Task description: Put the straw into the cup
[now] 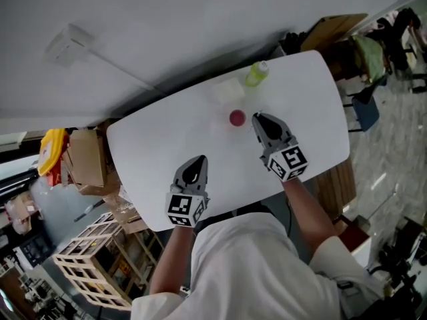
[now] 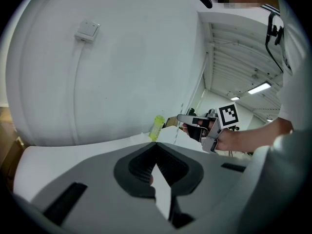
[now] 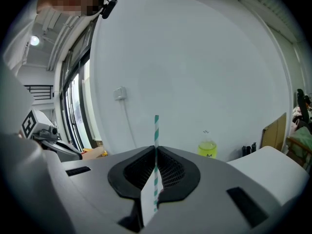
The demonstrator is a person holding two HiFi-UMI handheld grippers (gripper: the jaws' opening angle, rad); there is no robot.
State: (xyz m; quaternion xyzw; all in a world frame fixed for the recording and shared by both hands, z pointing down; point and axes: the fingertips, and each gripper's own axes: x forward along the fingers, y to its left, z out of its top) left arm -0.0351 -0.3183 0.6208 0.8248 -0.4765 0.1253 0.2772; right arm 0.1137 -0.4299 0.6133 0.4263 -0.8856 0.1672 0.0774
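Note:
A small red cup (image 1: 237, 118) stands upright near the middle of the white table (image 1: 313, 99). My right gripper (image 1: 257, 117) hovers just to the right of the cup, close to its rim. In the right gripper view this gripper (image 3: 156, 147) is shut on a green-and-white striped straw (image 3: 156, 128), which stands upright above the jaws. The left gripper view shows the right gripper (image 2: 181, 117) and, faintly, the straw (image 2: 180, 112). My left gripper (image 1: 199, 160) is shut and empty over the table's near side, apart from the cup. None of the gripper views shows the cup.
A yellow-green bottle (image 1: 257, 74) stands at the table's far edge, with a pale flat packet (image 1: 229, 91) beside it. Cardboard boxes (image 1: 83, 159) and a wooden crate (image 1: 93, 265) sit left of the table. A chair (image 1: 367, 109) is at the right.

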